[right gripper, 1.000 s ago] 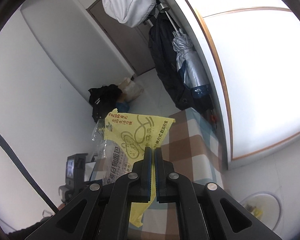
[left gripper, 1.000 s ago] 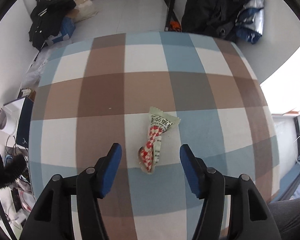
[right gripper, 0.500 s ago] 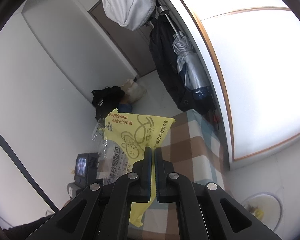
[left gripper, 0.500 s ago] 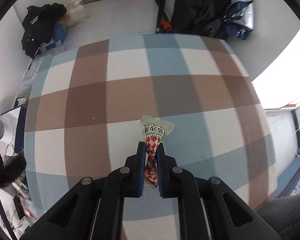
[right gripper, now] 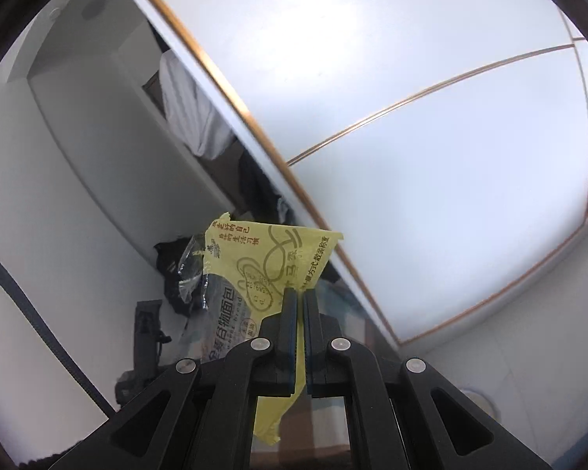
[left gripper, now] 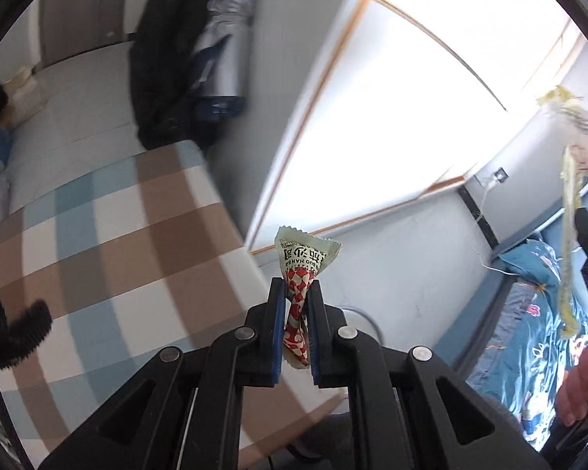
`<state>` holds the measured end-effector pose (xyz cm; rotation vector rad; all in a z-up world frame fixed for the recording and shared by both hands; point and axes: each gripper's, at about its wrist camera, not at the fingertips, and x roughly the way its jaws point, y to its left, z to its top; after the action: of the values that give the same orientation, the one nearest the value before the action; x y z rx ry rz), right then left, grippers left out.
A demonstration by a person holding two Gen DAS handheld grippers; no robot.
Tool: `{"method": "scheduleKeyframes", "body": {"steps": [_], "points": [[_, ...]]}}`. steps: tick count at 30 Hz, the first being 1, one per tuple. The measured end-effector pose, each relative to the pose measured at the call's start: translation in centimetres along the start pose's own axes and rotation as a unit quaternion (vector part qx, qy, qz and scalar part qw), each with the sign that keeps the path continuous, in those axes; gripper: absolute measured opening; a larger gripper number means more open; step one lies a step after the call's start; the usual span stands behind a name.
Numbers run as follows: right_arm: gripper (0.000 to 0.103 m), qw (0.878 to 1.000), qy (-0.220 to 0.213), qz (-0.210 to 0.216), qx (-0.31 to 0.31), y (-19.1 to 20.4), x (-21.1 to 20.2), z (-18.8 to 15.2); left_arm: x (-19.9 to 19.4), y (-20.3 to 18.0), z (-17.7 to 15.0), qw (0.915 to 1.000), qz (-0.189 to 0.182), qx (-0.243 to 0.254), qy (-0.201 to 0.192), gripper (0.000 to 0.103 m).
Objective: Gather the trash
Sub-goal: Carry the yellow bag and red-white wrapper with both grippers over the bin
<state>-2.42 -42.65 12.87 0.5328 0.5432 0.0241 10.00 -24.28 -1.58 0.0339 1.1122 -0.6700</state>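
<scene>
Lifted off the checked table, the wrapper now hangs low in the frame's centre, pinched in the left gripper; a second ago it lay between open jaws. Right gripper stays clamped on the yellow bag, lower centre of its frame.

The surface wears a checked cloth of brown, blue and white squares. In the left wrist view the stretch of it that shows is bare cloth, blurred. Beyond the surface's far edge runs a pale floor; on it, at the corner farthest from the surface, lies a heap of dark and cream things, cut off by the frame's edge. Right of the surface's far corner, dark bags seem to reach the floor.
</scene>
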Motion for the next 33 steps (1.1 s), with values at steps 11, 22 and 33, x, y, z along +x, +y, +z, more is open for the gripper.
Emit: {"method": "scheduleKeyframes", "body": {"steps": [11,22,33], "points": [[0.002,0.985,0.057,-0.147,0.072,-13.6,-0.5,-4.4,11.2,-8.8,-0.6,0.9862,-0.074,0.073,0.128,0.007],[0.002,0.946,0.199,-0.21,0.149,-22.9,5.6,-15.1,21.7,-9.8,-2.4,0.9525,-0.059,0.072,0.29,0.007],[0.006,0.914,0.303,-0.202,0.177,-24.4,12.1,-21.1,25.1,-10.8,-3.4,0.9275,-0.072,0.034,0.365,0.007]]}}
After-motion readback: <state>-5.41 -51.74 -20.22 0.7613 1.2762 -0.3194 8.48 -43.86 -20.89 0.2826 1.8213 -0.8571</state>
